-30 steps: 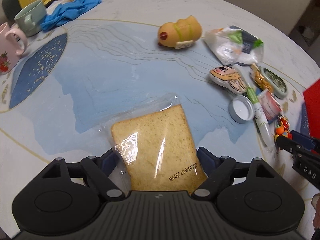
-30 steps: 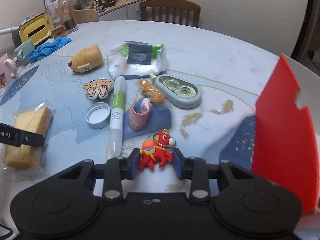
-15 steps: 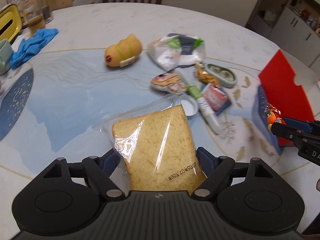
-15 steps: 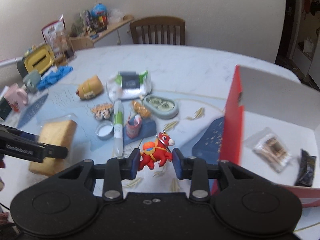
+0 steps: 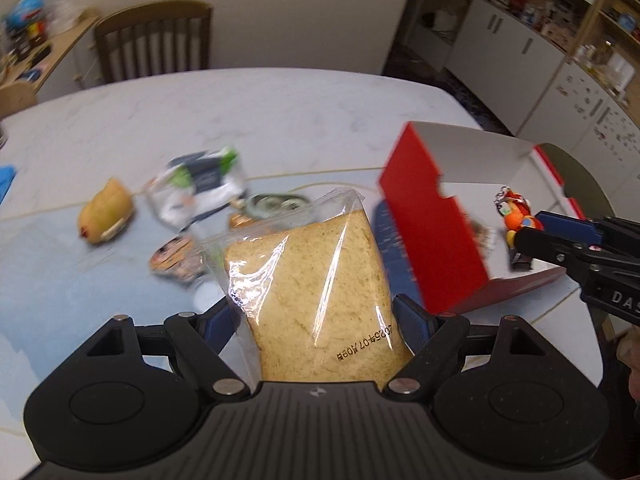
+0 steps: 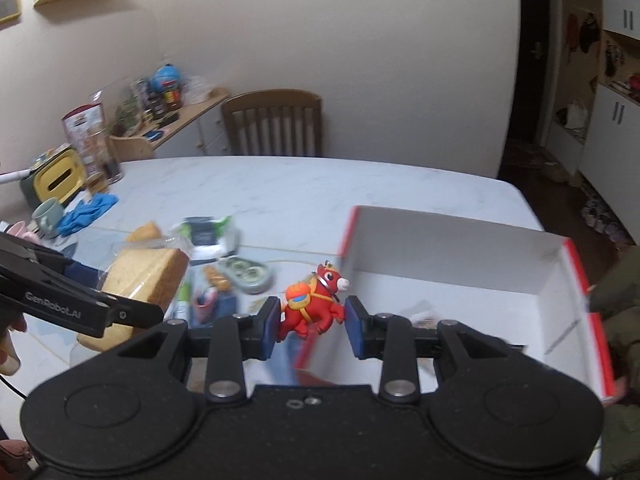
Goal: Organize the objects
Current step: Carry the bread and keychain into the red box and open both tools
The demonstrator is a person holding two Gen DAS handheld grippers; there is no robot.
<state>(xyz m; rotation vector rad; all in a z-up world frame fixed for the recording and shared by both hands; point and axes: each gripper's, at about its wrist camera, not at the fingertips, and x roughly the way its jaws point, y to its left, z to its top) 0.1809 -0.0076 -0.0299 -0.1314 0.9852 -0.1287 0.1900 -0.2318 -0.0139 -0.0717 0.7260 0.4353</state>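
Table [image 5: 280,112]: a second ago it filled both views; now it sits lower, with the room showing.
Red box [image 5: 436,216]: now in full view at 2 o'clock in the left view, open.
Bagged bread [image 5: 316,292]: clamped in the left gripper [image 5: 316,320], lifted clear, box-bound.
Horse keychain [image 6: 314,304]: pinched in the right gripper [image 6: 312,326], at the box's near wall.
Leftovers: pouch, toy and tin remain at 10 o'clock.
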